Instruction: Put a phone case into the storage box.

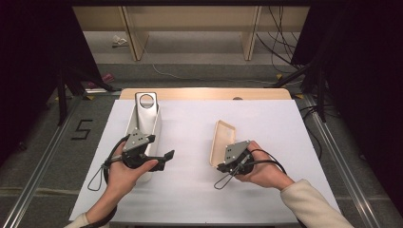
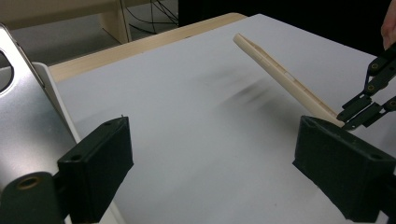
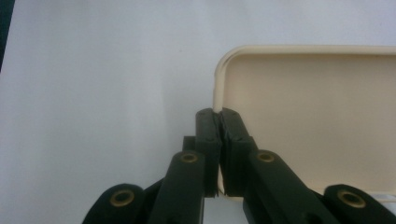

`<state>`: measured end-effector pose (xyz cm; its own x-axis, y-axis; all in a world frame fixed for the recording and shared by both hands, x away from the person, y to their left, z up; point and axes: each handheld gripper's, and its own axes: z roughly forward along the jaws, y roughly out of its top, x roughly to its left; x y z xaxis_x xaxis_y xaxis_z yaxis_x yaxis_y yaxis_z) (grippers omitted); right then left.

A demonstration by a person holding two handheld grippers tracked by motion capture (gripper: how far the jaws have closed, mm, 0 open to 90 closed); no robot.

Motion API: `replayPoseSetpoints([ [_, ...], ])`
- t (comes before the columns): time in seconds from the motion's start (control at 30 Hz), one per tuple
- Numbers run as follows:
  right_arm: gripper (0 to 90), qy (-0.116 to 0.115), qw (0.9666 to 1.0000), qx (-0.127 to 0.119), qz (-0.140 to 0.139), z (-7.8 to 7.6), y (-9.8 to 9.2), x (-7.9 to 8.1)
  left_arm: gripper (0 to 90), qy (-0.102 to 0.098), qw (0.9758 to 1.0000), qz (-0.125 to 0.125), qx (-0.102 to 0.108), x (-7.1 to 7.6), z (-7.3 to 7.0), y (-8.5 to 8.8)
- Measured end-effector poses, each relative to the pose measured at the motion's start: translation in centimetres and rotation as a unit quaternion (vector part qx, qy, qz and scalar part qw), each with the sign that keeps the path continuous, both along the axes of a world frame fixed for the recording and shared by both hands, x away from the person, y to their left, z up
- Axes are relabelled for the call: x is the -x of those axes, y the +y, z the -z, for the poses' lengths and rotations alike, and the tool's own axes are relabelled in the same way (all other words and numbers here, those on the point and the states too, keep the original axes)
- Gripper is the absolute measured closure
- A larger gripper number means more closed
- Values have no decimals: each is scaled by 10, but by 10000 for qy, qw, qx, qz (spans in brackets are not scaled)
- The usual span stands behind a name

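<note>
A shallow beige tray (image 1: 222,139) lies tilted right of the table's middle. My right gripper (image 1: 220,166) is shut on the rim at its near corner. The right gripper view shows the two black jaws pressed together on that rim (image 3: 219,116), with the tray's inside (image 3: 317,116) to their right. At the left, a long white container (image 1: 157,127) holds a silver metal piece (image 1: 145,114) with a round hole at its far end. My left gripper (image 1: 160,159) hovers at the container's near end, pointing right. It is open, with nothing between its wide-set jaws (image 2: 219,172).
A white sheet (image 1: 190,199) covers the table, with a wooden edge (image 1: 204,93) showing at the back. Black stands and cables flank both sides. A "5" is marked on the floor (image 1: 81,129) at the left. Wooden furniture legs stand beyond the table.
</note>
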<state>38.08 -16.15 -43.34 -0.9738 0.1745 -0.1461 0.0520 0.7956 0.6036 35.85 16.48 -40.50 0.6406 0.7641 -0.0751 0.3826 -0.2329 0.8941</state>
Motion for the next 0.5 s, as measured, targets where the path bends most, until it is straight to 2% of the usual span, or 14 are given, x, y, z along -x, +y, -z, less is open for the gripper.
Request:
replayPoseSetpoints([
  [0.5,881,-89,9997,-226,-62,-3,3,7,121,109,9999,63,-72,-17,-11,-24],
])
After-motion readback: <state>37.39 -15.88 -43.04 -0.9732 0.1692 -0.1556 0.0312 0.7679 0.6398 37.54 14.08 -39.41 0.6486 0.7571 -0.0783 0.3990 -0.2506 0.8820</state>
